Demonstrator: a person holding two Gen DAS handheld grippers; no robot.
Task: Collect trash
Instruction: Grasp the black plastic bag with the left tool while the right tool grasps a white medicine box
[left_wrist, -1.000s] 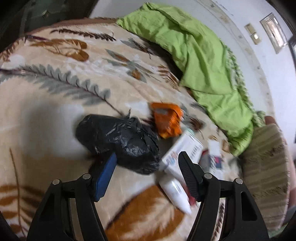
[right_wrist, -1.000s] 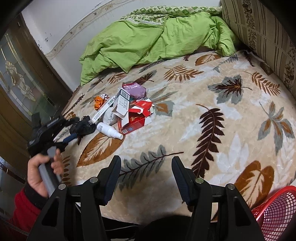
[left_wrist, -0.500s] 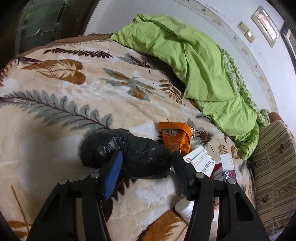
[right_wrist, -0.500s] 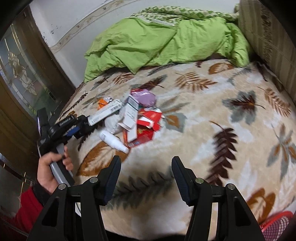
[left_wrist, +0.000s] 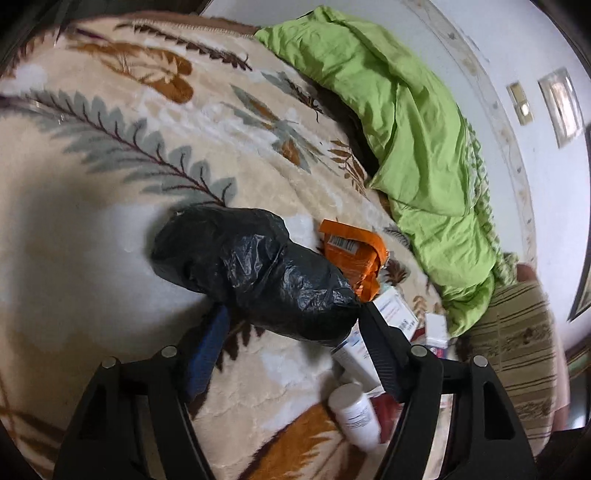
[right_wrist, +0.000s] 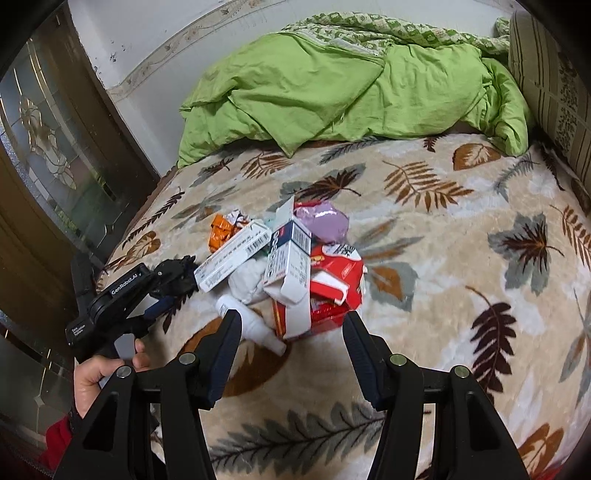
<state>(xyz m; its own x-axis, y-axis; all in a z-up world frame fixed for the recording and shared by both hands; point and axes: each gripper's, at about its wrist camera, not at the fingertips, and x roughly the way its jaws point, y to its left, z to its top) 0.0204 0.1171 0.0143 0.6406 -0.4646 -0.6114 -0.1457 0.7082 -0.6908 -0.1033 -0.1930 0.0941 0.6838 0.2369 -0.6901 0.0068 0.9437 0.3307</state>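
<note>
Left wrist view, from its left edge: bare leaf-patterned blanket on the bed, then the black plastic bag. The bag lies slantwise, its long axis running from upper left, away from the camera, down to the lower right. Its bulkier near end sits between the tips of the left gripper. Those fingers have just been opening and stand fairly wide with the bag between them. The right tip touches the bag's end and the left tip is tucked under its edge, but I see no squeeze in the plastic, so I judge it not clamped. Right of the bag come an orange wrapper touching its far side, some white cartons, and a white bottle near the right finger. The green quilt is heaped beyond them.

In the right wrist view a person's hand at the left edge grips the other tool's handle. To its right is the heap of litter: a long white box, the bottle, and a red packet at the heap's right side. The right gripper hovers just short of this heap, fingers moderately apart and holding nothing. The bottle and the packet's near edge fall between the tips.

So the bag belongs to the left hand, and the heap lies straight ahead of the right.
</note>
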